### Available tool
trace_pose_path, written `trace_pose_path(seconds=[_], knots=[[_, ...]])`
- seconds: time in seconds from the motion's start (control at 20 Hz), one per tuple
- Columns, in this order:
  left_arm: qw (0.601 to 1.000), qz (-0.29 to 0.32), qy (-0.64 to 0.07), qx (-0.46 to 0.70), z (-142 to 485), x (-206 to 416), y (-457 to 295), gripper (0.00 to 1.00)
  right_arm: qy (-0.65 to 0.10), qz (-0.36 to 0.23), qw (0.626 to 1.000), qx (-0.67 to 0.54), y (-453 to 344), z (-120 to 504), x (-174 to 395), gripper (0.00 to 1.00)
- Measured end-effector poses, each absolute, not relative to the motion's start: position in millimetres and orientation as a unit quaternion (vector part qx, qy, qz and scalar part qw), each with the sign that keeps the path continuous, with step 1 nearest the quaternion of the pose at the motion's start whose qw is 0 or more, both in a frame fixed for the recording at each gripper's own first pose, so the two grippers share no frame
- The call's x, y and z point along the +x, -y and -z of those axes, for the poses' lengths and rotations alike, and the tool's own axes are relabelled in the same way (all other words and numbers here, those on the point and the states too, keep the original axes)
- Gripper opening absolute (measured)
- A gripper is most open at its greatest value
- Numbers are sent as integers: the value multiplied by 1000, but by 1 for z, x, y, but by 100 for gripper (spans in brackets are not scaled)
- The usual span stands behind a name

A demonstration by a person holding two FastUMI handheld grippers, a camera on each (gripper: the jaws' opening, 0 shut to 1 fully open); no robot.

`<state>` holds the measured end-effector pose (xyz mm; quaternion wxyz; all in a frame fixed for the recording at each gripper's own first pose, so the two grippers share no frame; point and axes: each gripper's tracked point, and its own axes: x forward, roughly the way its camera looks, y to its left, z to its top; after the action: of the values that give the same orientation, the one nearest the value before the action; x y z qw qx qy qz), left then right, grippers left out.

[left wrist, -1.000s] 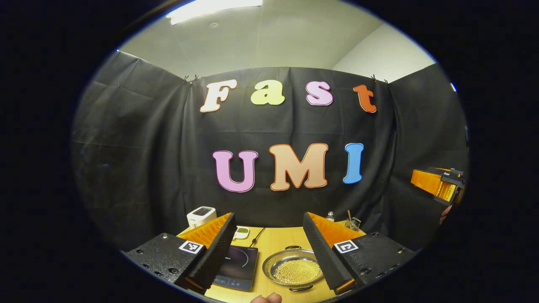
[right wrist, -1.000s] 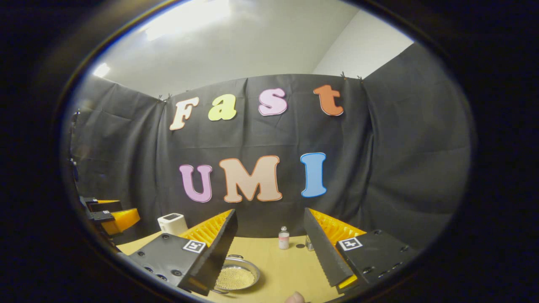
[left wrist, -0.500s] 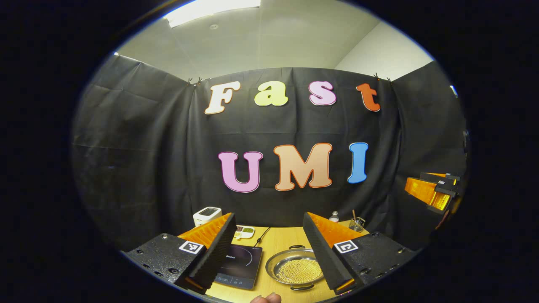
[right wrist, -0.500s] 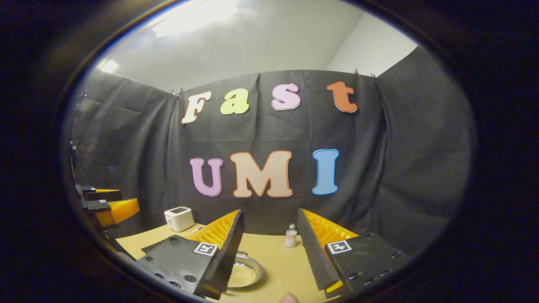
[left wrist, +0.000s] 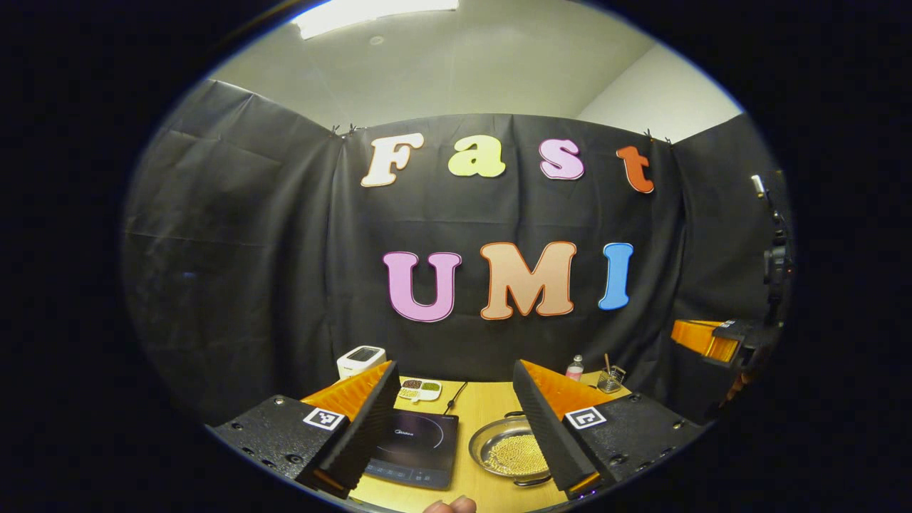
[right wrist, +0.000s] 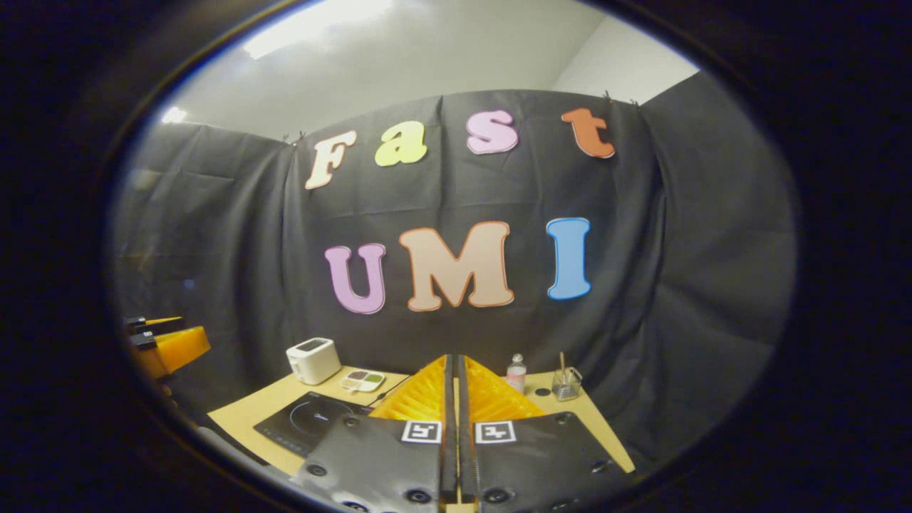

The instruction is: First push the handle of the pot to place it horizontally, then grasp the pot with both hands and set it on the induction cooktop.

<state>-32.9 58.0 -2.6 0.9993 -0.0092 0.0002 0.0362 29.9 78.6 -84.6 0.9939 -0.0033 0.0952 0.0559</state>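
Observation:
A shallow steel pot (left wrist: 514, 453) holding small golden beads stands on the wooden table (left wrist: 484, 407), with one loop handle at its far side and one at its near side. To its left lies the black induction cooktop (left wrist: 417, 445) (right wrist: 306, 420). My left gripper (left wrist: 454, 369) hovers open above the table's near edge, nothing between its fingers; its right finger overlaps the pot's right part. My right gripper (right wrist: 452, 358) is shut on nothing, and its fingers cover the table behind them. Each gripper appears at the other view's edge: right gripper (left wrist: 712, 338), left gripper (right wrist: 162, 345).
A white toaster (left wrist: 361, 360) (right wrist: 313, 360) and a small divided dish (left wrist: 420, 390) (right wrist: 362, 381) stand behind the cooktop. A small bottle (left wrist: 574, 368) (right wrist: 516, 372) and a glass holder with sticks (left wrist: 609, 381) (right wrist: 565, 385) are at the back right. A fingertip (left wrist: 449, 506) shows at the bottom.
My right gripper has closed from wide open to shut and turned, so the cooktop now appears in its view. My left gripper has shifted slightly left, so the pot sits further right in its view.

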Motion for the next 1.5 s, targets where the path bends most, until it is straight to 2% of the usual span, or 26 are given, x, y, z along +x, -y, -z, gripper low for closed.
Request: trace_pose_path(seconds=[0.1, 0.45, 0.8, 0.95, 1.0, 1.15, 1.2, 1.25, 1.3, 1.35, 1.5], knots=[[999, -30, 1, -13, 4, -29, -72, 95, -141, -68, 988, 3, -100, 108, 28, 0], [998, -49, -17, -21, 22, -24, -114, 95, -260, -145, 954, 22, -164, 195, 23, 2], [994, -93, -49, -10, 38, -13, -133, 97, -400, -207, 893, 11, -198, 325, -1, 0], [992, -111, -63, -6, 44, -6, -139, 95, -441, -233, 866, -19, -205, 371, -16, 2], [991, -116, -68, -8, 45, -5, -140, 95, -454, -239, 858, -26, -207, 385, -23, 0], [987, -134, -84, 3, 51, -8, -147, 97, -490, -250, 835, -19, -215, 415, -35, 3], [986, -141, -88, 8, 52, -10, -150, 95, -502, -257, 826, -23, -217, 424, -39, 0], [984, -148, -94, 10, 54, -11, -152, 95, -513, -264, 816, -30, -218, 432, -42, 3], [983, -153, -103, 8, 59, -11, -153, 97, -526, -269, 806, -38, -217, 440, -50, 0], [981, -158, -112, 4, 65, -10, -154, 97, -535, -270, 799, -39, -217, 447, -53, 3], [977, -171, -124, 7, 68, -10, -155, 98, -564, -260, 784, -23, -215, 463, -60, 0]])
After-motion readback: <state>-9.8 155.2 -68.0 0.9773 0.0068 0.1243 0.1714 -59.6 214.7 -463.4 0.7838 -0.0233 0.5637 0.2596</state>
